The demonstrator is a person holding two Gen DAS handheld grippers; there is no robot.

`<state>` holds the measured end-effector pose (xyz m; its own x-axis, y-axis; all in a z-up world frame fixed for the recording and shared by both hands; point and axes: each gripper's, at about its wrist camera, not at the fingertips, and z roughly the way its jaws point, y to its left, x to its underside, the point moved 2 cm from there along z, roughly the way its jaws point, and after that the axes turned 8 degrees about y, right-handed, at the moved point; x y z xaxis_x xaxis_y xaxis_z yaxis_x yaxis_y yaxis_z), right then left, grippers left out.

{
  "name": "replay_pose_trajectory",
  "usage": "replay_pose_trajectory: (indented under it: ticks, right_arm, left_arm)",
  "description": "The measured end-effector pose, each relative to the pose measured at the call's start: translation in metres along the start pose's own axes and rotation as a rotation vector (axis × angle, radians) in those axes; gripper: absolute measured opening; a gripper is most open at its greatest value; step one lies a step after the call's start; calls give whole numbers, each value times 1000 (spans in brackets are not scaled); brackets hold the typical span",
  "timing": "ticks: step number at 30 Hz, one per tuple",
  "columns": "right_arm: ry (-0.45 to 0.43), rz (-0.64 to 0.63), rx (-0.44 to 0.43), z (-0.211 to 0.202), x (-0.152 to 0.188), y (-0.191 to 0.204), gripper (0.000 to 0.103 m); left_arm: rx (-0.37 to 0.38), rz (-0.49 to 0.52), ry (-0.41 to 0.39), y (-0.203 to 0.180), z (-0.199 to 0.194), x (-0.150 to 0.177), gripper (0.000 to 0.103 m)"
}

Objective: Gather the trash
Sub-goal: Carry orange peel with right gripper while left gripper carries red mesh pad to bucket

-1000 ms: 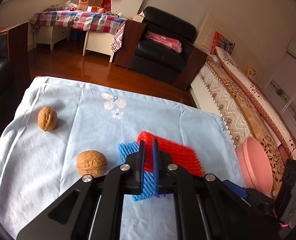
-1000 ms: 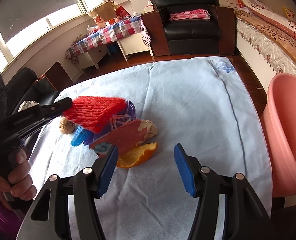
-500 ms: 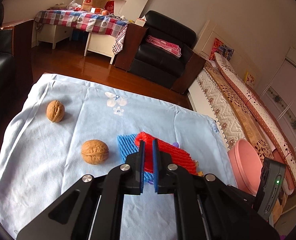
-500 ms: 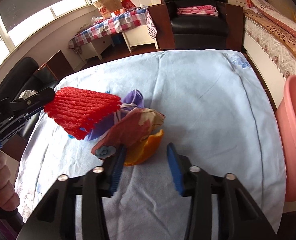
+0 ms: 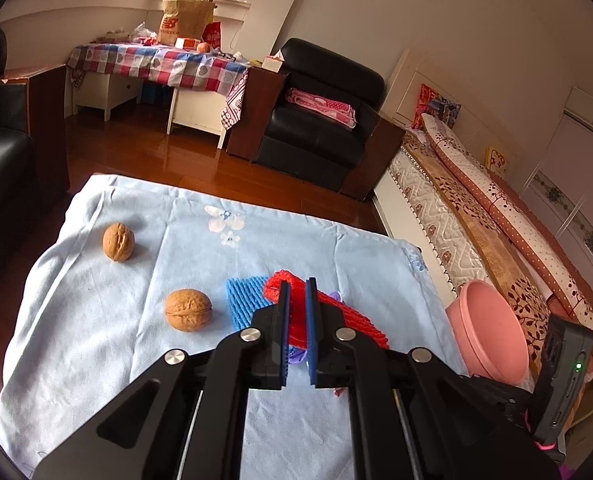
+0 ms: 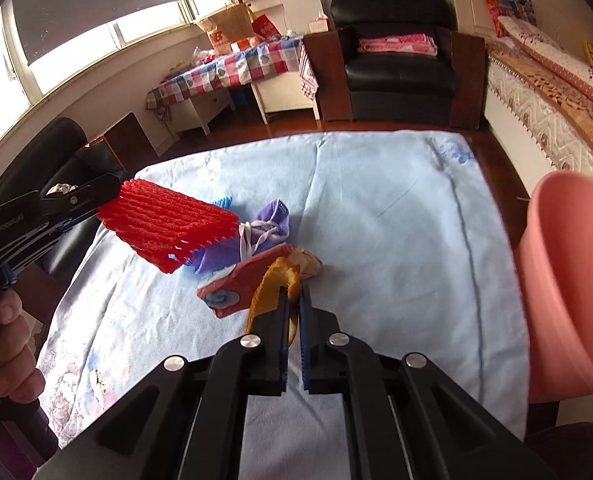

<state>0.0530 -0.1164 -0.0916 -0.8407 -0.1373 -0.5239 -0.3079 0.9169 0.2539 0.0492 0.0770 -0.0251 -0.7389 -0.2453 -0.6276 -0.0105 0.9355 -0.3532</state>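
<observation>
Above the blue-clothed table (image 6: pixel 376 208), the left tongs (image 5: pixel 296 300) are clenched on a red foam net (image 6: pixel 168 224), held clear of the cloth. The right tongs (image 6: pixel 294 312) grip an orange peel (image 6: pixel 274 284) (touching a crumpled wrapper (image 6: pixel 236 288)). 2 walnuts (image 5: pixel 188 310) lie nearby; a pink bin (image 6: pixel 568 272) stands at the table's right edge.

On the pale blue cloth-covered table (image 5: pixel 96 320) two brown walnuts (image 5: pixel 188 310) lie to the left, apart from each other. Right of the nearer one lies the blue foam fruit net (image 5: pixel 242 300), with the purple face mask (image 6: pixel 272 220) and red printed wrapper (image 6: pixel 232 292) beyond. The pink plastic basin (image 6: pixel 568 280) stands off the table's right edge.
</observation>
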Motion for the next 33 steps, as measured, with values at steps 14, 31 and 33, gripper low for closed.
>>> replay_pose_trajectory:
  ticks: [14,31,33]
  right_arm:
    - [-94,78,-9,-53,6,-33,4]
    - [-217,225,43,-106,17,-94,4]
    - [-236,251,58,-114,19,-105,4]
  left_arm:
    - [15,35,-30,-24,-18,0,6]
    - [74,142,-11,-86,-9,9,6]
    - [82,168,-5,-97,-6,11,6]
